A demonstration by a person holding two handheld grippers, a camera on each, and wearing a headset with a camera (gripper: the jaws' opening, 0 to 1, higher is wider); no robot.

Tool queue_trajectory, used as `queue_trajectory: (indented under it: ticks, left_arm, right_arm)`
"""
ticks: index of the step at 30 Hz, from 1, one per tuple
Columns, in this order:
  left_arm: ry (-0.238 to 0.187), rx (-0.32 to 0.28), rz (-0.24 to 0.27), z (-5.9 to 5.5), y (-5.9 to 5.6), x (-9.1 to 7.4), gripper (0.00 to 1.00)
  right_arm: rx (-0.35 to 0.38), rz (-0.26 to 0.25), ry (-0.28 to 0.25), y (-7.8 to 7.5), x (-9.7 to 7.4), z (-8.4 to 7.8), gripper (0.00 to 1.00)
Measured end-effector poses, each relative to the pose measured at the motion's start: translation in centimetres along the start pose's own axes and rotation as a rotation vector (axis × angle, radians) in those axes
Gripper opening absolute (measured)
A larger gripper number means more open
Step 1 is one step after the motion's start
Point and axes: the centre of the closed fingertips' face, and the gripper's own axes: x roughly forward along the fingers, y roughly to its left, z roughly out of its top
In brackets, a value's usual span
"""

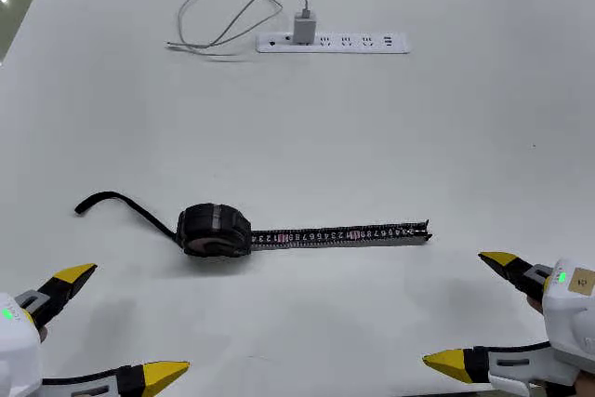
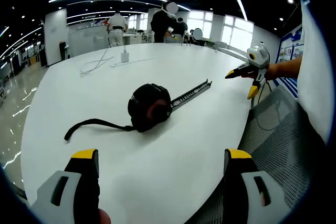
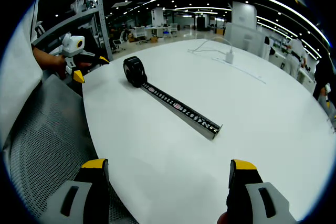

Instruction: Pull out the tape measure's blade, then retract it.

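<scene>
Lying ahead on the white table (image 1: 390, 137), the black round-cased tape measure (image 1: 214, 230) points its dark steel blade (image 1: 344, 234) rightward. My left tongs (image 1: 133, 320) are nearer the case, my right tongs (image 1: 456, 309) nearer the tip, both spread wide and empty.

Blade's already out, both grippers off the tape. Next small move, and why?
Probably bring the left gripper in to close on the tape measure's case. The blade lies extended flat on the table, so retraction is what remains. Both it and the right gripper are open, touching nothing, and the case sits nearer the left.
</scene>
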Motion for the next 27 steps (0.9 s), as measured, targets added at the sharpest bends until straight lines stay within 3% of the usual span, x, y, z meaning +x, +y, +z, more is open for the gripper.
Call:
queue_trajectory:
  ticks: [27]
  left_arm:
    - [0.006,-0.044,0.016,0.6,-0.5,2.2,0.95]
  right_arm:
    - [0.006,0.001,-0.007,-0.3,0.1,0.3,0.93]
